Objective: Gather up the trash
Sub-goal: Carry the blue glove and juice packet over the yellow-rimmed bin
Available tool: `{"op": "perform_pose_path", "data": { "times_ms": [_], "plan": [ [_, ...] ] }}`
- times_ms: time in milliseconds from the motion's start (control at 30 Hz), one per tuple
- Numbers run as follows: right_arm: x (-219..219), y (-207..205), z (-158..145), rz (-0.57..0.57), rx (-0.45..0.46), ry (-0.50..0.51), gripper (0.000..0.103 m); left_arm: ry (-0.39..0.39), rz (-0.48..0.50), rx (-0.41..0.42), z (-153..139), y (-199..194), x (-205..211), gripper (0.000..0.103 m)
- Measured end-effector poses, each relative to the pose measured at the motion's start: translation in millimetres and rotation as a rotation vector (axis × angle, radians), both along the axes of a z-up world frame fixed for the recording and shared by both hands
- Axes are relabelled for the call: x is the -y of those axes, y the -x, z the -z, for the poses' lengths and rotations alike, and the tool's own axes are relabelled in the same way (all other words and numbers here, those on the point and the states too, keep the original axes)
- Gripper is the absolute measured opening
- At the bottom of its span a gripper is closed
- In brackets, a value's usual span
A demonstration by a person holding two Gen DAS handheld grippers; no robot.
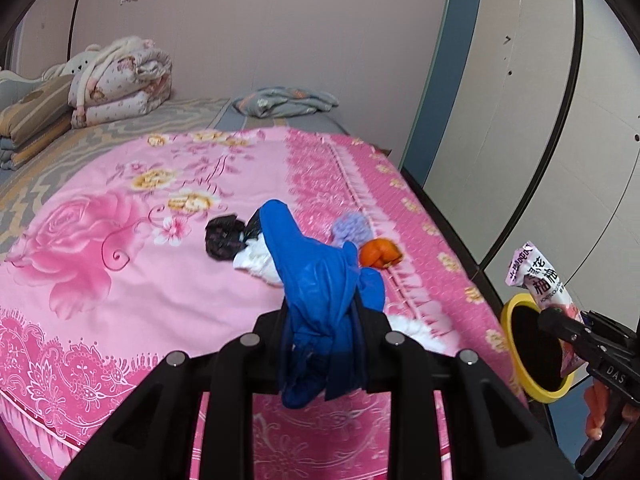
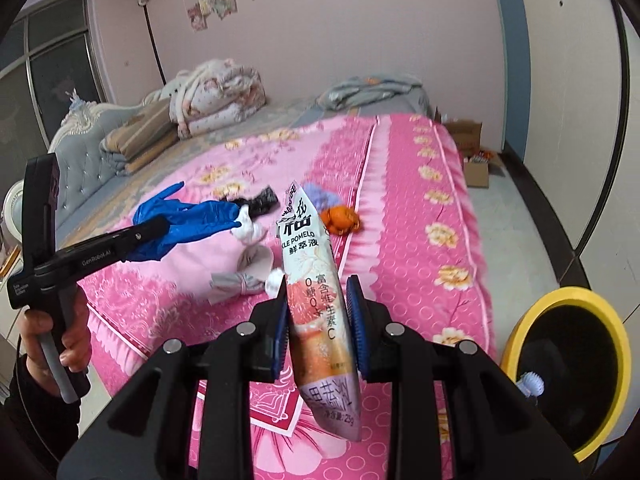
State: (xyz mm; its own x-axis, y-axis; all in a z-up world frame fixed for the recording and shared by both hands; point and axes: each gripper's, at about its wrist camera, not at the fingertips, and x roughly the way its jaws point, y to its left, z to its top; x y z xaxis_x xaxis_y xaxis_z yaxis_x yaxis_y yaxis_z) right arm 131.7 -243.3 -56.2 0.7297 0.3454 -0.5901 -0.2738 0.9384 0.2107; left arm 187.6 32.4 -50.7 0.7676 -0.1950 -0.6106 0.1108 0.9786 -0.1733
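1. Left wrist view: left gripper [image 1: 320, 320] shut tight on a blue glove [image 1: 316, 288], lifted above the pink bed [image 1: 100, 280].
2. Right gripper [image 2: 320, 320] clamped on a snack packet [image 2: 316, 300], held up near the yellow bin [image 2: 568, 304].
3. Two bits of trash picked up, not yet dropped in the bin.
4. Still left on the bed: orange peel [image 1: 378, 254], black wrapper [image 1: 224, 238], white tissue [image 1: 256, 262], purple fluffy thing [image 1: 352, 228], grey bow [image 2: 236, 286].
5. Something white with bristles already inside the bin; cannot tell what.
6. Glove: soft, floppy, crumpled. Packet: flat, white and orange, sticking up straight.
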Motion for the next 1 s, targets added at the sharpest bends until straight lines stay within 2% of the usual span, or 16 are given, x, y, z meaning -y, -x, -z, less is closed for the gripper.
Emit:
{"op": "perform_pose_path", "data": {
  "times_ms": [367,567,1000],
  "plan": [
    [32.0,27.9,-66.5,0.061,0.153,-0.022,0.025,0.017,0.020,0.128,-63.5,16.3,23.1,0.023],
    [58.6,39.4,-100.5,0.120,0.222,-0.028,0.025,0.026,0.060,0.179,-92.0,19.2,44.2,0.023],
    [137.5,62.2,-146.4,0.297,0.309,-0.053,0.025,0.022,0.195,0.271,-143.5,9.3,118.1,0.023]
  ]
}}
